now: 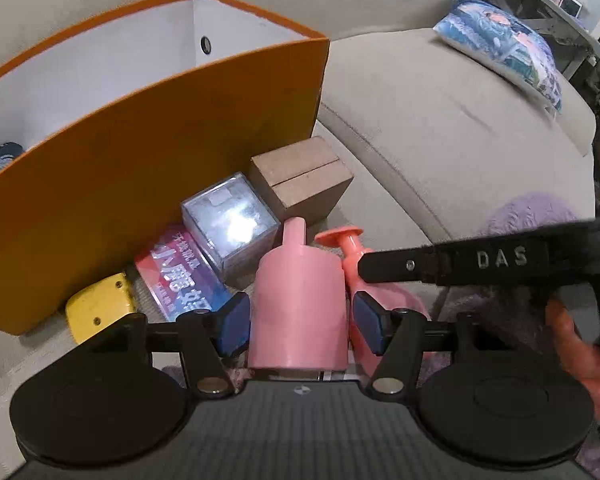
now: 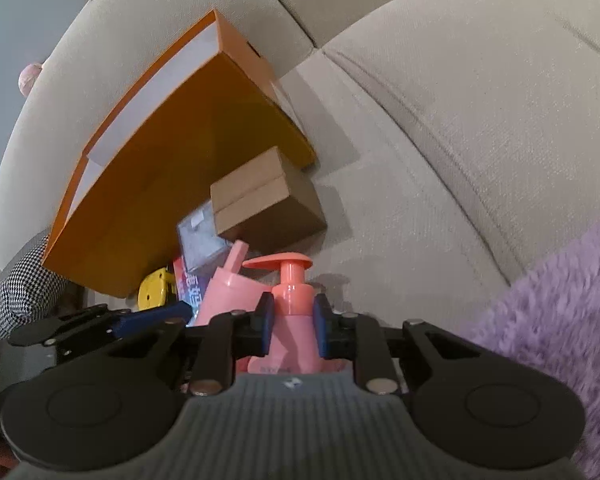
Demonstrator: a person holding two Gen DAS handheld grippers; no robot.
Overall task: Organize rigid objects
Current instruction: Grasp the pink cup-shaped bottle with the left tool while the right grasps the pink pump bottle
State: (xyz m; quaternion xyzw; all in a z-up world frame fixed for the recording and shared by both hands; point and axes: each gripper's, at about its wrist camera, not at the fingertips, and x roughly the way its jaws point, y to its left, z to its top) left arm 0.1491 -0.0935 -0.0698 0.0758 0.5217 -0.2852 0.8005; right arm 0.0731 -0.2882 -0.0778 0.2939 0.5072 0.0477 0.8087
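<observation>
Pink cap point(image 1: 300, 312) btwn left fingers point(image 1: 232, 326); pump bottle point(image 2: 292, 320) btwn right fingers point(image 2: 265, 328).

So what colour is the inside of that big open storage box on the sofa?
White inside the orange open storage box, seen best in the left wrist view.

Raised letters "DAS" read clearly on the black arm of the right claw point(image 1: 500, 258), seen from the left wrist view.

Flat red-and-blue packet point(image 1: 180, 276) beside the orange box carries large white Chinese characters; too blurred and partly covered to read.

Faint print low on the pink pump bottle point(image 2: 290, 344), right wrist view: illegible.
</observation>
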